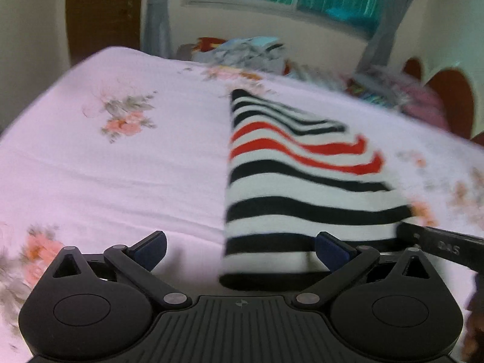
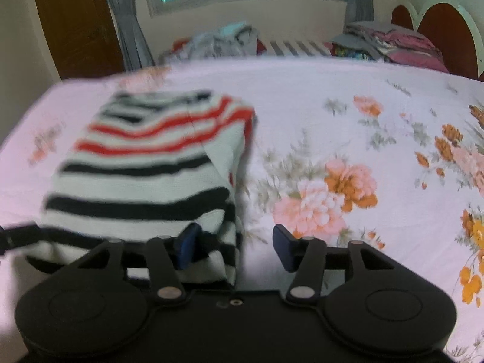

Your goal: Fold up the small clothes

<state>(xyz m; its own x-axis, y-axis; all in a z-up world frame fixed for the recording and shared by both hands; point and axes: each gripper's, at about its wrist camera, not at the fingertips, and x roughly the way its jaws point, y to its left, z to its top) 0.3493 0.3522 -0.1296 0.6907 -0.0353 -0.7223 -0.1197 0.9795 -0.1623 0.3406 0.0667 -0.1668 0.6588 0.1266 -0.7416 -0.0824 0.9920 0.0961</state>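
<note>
A striped garment [image 1: 290, 181], white with black and red bands, lies folded into a narrow shape on the floral bedsheet [image 1: 121, 166]. My left gripper [image 1: 240, 252] is open, its right finger over the garment's near end, its left finger over bare sheet. In the right wrist view the same garment [image 2: 145, 175] lies at the left. My right gripper [image 2: 236, 246] is open, its left finger over the garment's near right corner, its right finger over the sheet [image 2: 332, 121]. Neither gripper holds cloth. The right gripper's finger [image 1: 441, 245] shows at the left view's right edge.
A pile of loose clothes [image 1: 242, 51] lies at the bed's far edge under the window. Folded clothes [image 2: 393, 45] are stacked by the wooden headboard [image 2: 438, 30] at far right. A wooden door [image 2: 75, 24] stands at far left.
</note>
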